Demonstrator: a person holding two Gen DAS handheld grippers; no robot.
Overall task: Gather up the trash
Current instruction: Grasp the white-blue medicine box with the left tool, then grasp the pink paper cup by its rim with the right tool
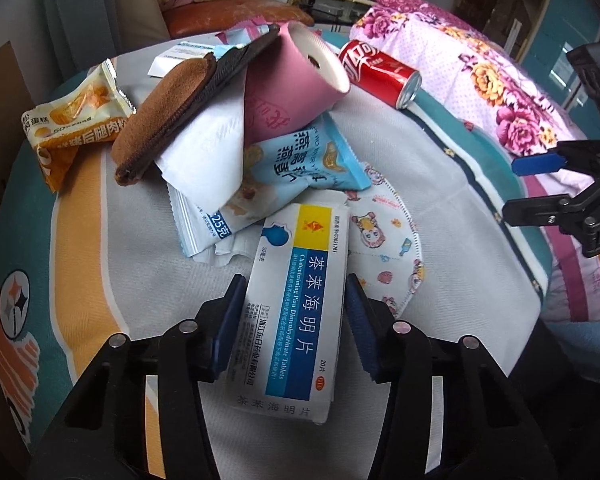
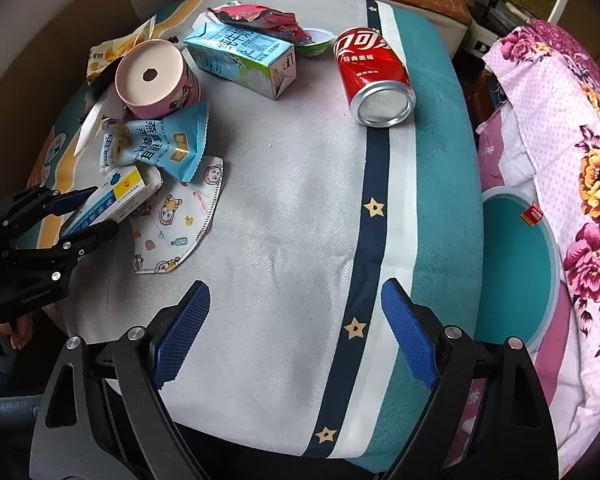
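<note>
Snack bag: a yellow snack bag (image 1: 72, 120) lies far left on the table (image 2: 300, 208), well apart from both grippers.
Brown pouch: a brown pouch (image 1: 160, 120) leans on the pink tissue roll (image 1: 292, 80), with white tissue paper (image 1: 208, 160) under it.
Blue wrapper: a blue wrapper (image 1: 300, 160) lies just past the pill box, touching its far end.
Pill box: the pill box (image 1: 296, 312) is the trash in play now. Its long side points straight away from the left gripper, along the fingers.
Left gripper: the left gripper (image 1: 294, 322) has a finger on each long side of the pill box. The pads sit right at the box sides. It looks like a grip, but I cannot tell how tight it is.
Face mask: a kids' face mask (image 1: 384, 252) lies just right of the pill box, partly under it.
Milk carton: a blue milk carton (image 2: 240, 60) lies at the far side, near a red torn wrapper (image 2: 260, 16).
Red can: a red can (image 2: 374, 76) lies on its side, its round end facing the right gripper.
Right gripper: the right gripper (image 2: 296, 336) is wide open and holds nothing. It hangs over bare cloth.
Teal bin: a teal bin (image 2: 512, 248) sits low, right of the table.
Next move: I think the box must go right, across the table to the bin. The left gripper is the near one.
</note>
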